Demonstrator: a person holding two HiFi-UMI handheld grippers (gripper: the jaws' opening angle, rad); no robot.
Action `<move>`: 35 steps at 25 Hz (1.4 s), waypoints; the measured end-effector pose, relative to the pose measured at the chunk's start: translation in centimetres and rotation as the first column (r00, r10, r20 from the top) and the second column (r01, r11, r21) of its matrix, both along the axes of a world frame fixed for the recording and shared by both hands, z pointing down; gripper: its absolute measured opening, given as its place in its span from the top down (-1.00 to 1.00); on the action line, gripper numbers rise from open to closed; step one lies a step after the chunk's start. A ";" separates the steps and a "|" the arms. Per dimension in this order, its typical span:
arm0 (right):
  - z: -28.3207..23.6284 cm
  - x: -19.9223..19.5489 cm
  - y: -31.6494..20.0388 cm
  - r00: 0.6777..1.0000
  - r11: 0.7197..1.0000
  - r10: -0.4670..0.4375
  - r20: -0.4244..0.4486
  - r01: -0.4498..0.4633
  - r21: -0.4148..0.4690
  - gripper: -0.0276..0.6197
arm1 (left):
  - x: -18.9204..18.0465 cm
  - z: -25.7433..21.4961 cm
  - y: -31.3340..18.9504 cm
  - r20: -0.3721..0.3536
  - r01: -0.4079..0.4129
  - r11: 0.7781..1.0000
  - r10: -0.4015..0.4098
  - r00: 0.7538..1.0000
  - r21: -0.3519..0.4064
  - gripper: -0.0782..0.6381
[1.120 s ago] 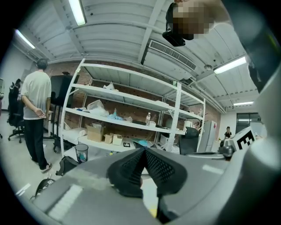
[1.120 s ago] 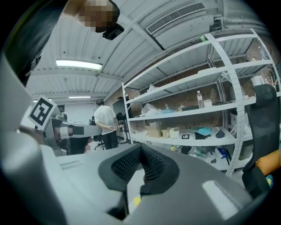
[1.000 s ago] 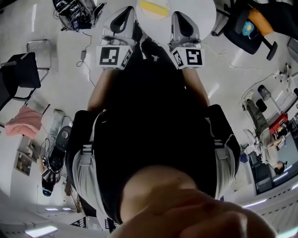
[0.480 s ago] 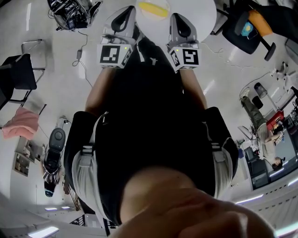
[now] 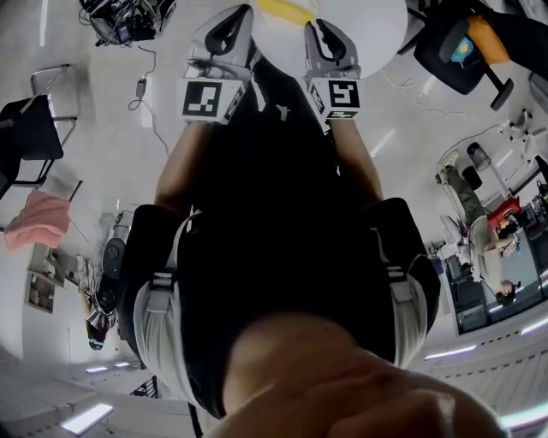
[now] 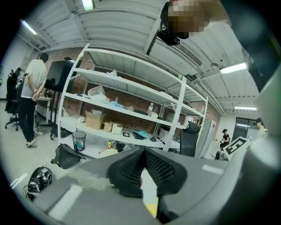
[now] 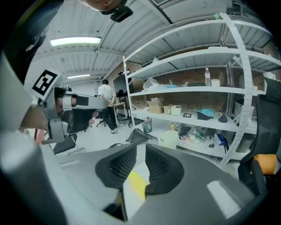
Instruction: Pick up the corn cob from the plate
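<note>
Corn lying on plate, round white desk, left tool tips pressed together, right tool jaws just been opening (slightly apart, nothing between them), both short of corn, neither touching it

The corn cob is cut off by the head view's top edge, as are its plate and the round white table. In each gripper view only a yellow sliver of the cob shows. The rest is hidden. The person's torso hides the floor beneath.
</note>
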State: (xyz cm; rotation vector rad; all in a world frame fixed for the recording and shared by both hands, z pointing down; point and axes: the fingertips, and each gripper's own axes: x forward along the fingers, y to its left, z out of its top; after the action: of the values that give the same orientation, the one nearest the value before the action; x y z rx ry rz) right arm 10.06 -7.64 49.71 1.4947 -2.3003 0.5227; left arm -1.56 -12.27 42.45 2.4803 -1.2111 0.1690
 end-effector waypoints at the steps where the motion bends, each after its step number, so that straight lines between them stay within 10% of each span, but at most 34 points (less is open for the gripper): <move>1: 0.5 0.0 -0.1 1.000 1.000 -0.003 -0.006 0.003 -0.008 0.69 | 0.0 0.4 -0.2 0.000 0.001 1.000 -0.001 1.000 -0.006 0.77; 18: 9.1 -0.4 -0.4 0.970 0.966 -0.194 -0.146 0.163 -0.201 0.34 | 0.2 5.7 -2.6 -0.003 0.025 0.995 -0.025 1.000 -0.094 0.77; 35: 17.9 -1.4 0.8 0.837 0.835 -0.494 -0.236 0.380 -0.399 -0.01 | 0.1 8.5 -3.7 0.008 0.040 0.990 -0.039 0.999 -0.139 0.77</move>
State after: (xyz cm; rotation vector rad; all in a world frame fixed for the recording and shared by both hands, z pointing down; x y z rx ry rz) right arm 8.63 -6.84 67.57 0.7741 -2.0608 0.4586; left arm -1.49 -16.02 50.90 2.3361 -1.2066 0.2410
